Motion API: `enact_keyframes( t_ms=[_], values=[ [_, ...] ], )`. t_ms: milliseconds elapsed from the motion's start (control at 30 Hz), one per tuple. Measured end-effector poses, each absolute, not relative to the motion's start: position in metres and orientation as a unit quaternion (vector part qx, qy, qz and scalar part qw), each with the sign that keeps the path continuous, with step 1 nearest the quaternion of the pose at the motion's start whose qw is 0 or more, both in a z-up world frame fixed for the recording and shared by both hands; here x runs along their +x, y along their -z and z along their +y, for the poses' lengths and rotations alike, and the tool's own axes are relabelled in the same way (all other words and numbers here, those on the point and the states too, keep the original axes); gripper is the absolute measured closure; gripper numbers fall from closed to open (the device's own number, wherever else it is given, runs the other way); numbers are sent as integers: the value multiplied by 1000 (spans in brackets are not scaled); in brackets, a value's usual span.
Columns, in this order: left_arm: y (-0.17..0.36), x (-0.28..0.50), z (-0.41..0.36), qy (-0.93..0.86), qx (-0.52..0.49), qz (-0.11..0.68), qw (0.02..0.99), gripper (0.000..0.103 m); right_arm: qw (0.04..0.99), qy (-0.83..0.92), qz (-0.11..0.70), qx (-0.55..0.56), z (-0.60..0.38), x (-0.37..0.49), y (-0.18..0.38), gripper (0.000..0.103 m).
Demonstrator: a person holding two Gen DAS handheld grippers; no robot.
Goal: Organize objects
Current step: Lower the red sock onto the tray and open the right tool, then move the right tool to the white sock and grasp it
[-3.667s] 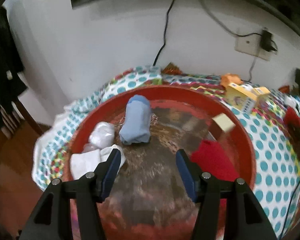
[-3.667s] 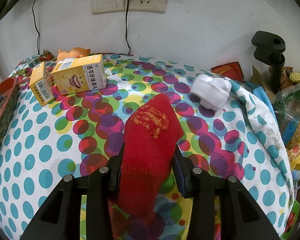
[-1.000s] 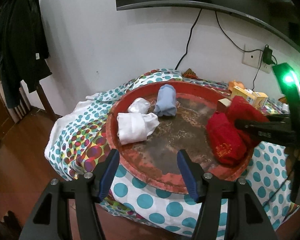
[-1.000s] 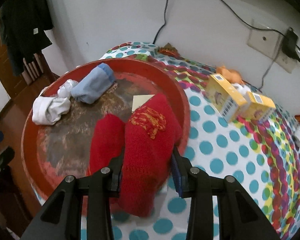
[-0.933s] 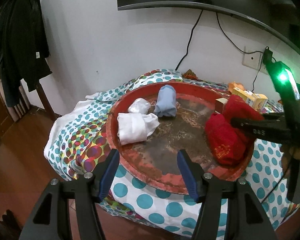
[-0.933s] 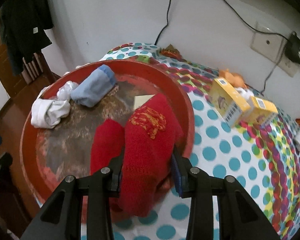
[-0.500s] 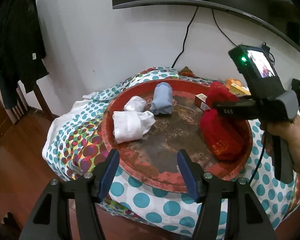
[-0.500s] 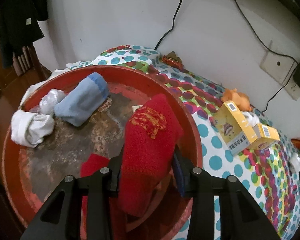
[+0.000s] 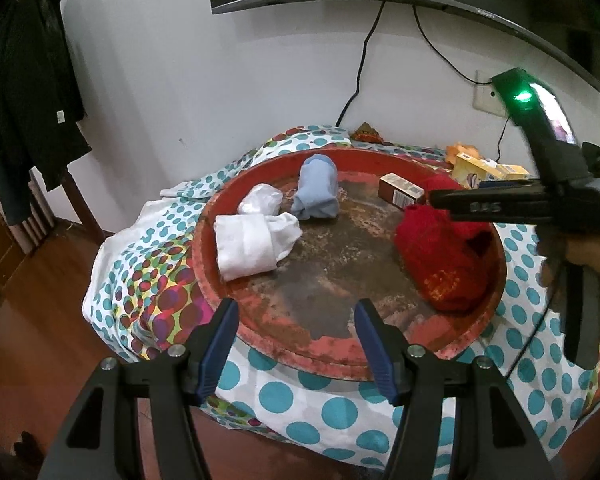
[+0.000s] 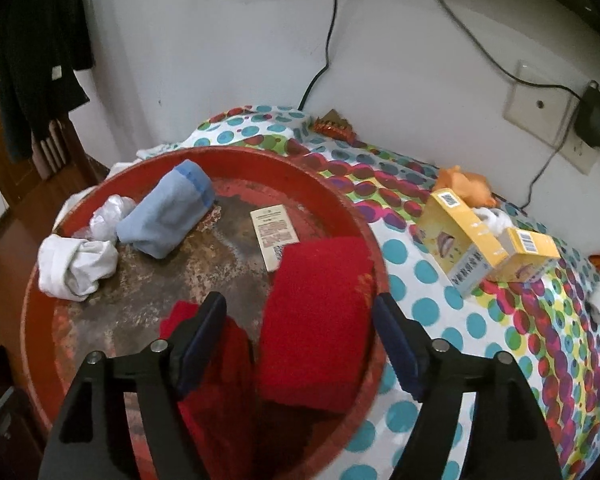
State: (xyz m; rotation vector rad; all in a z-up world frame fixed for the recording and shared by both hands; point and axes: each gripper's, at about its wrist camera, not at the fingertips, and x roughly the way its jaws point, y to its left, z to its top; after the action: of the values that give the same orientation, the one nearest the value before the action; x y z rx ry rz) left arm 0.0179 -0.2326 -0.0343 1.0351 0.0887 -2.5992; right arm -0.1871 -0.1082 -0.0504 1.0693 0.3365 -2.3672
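The red sock (image 10: 316,320) lay between the opening jaws of the right gripper (image 10: 300,344), pads clear of it, its edge seemingly draped on the rim of the red tray (image 10: 340,196) beside another red sock (image 10: 216,364). It risked sliding off (a withdrawing finger could snag it). The person's hand (image 9: 592,260) angled it downward. The left gripper (image 9: 296,344) hovered open, empty, short of the tray.

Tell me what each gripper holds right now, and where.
Nothing. The right gripper is opening, its fingers clear of the red sock dropped in the red tray. The left gripper is open, empty.
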Motion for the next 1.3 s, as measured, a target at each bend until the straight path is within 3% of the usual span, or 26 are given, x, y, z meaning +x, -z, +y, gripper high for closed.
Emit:
enact_keyframes(
  t_ms=[367, 800, 1300],
  values=[
    [41, 15, -216, 915, 371, 4, 159, 41, 220, 897, 63, 377, -19, -184, 27, 23],
    [53, 10, -196, 911, 384, -20, 146, 41, 67, 918, 41, 388, 113, -221, 49, 23],
    [63, 8, -181, 913, 373, -58, 154, 41, -5, 915, 12, 404, 208, -288, 70, 23]
  ],
)
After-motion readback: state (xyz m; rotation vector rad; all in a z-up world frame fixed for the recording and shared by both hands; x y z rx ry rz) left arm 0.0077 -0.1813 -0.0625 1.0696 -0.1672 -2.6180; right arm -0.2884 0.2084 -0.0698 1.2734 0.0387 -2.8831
